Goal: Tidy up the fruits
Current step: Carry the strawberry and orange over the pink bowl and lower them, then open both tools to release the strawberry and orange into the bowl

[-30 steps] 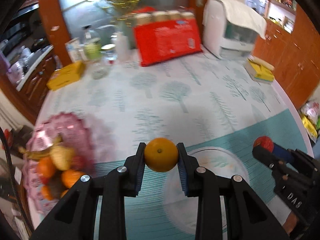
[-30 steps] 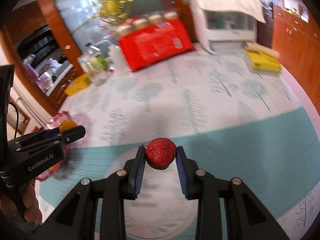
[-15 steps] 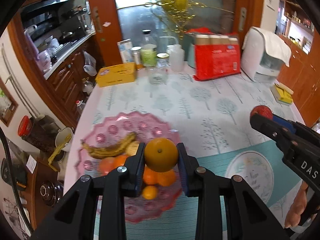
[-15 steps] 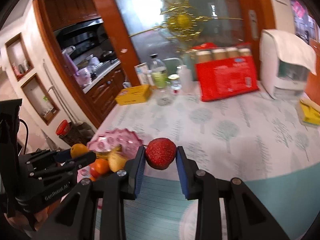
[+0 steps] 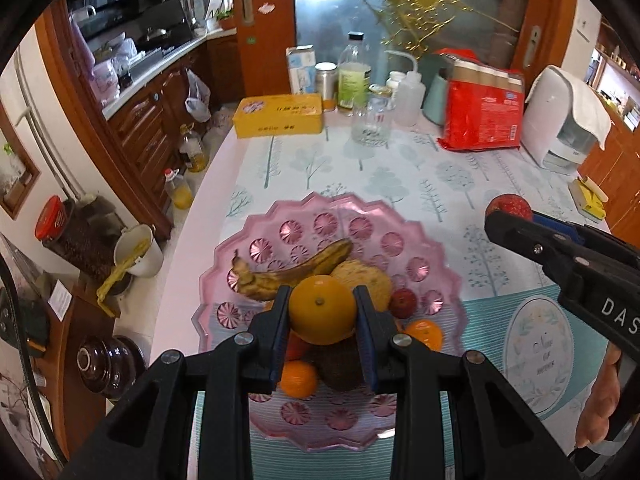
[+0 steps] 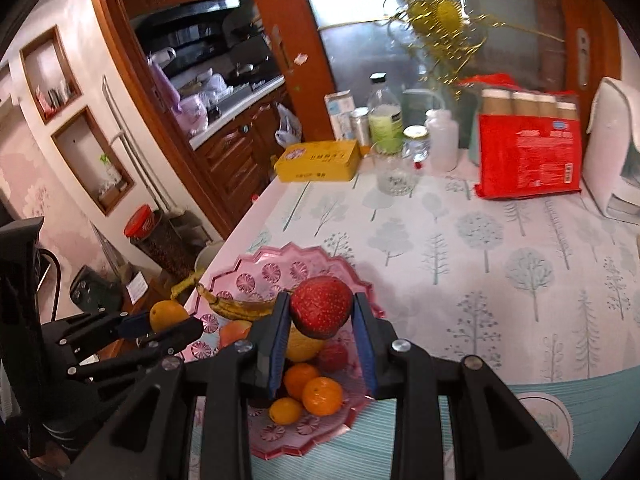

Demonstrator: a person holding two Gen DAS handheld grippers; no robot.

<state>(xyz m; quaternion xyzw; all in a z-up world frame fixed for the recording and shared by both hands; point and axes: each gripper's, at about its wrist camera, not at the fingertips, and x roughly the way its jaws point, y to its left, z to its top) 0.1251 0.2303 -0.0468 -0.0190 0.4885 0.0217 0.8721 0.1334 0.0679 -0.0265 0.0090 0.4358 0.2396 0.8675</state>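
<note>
**Two wrist fisheyes above the fruit plate**

The left wrist camera sits just behind the left gripper (image 5: 322,310) and looks forward and steeply down along its fingers, close above the pink fruit plate (image 5: 440,240), with the table's far clutter beyond. The right wrist camera, behind the right gripper (image 6: 321,312), stands further right and faces left-forward at a shallower tilt, taking in the kitchen doorway. Both views share the plate (image 6: 256,268), the banana (image 5: 296,270) (image 6: 240,306), the yellow box (image 5: 278,115) (image 6: 318,160) and the red package (image 5: 482,116) (image 6: 528,160). Each camera also catches the other gripper at its edge (image 5: 508,216) (image 6: 172,320).
</note>
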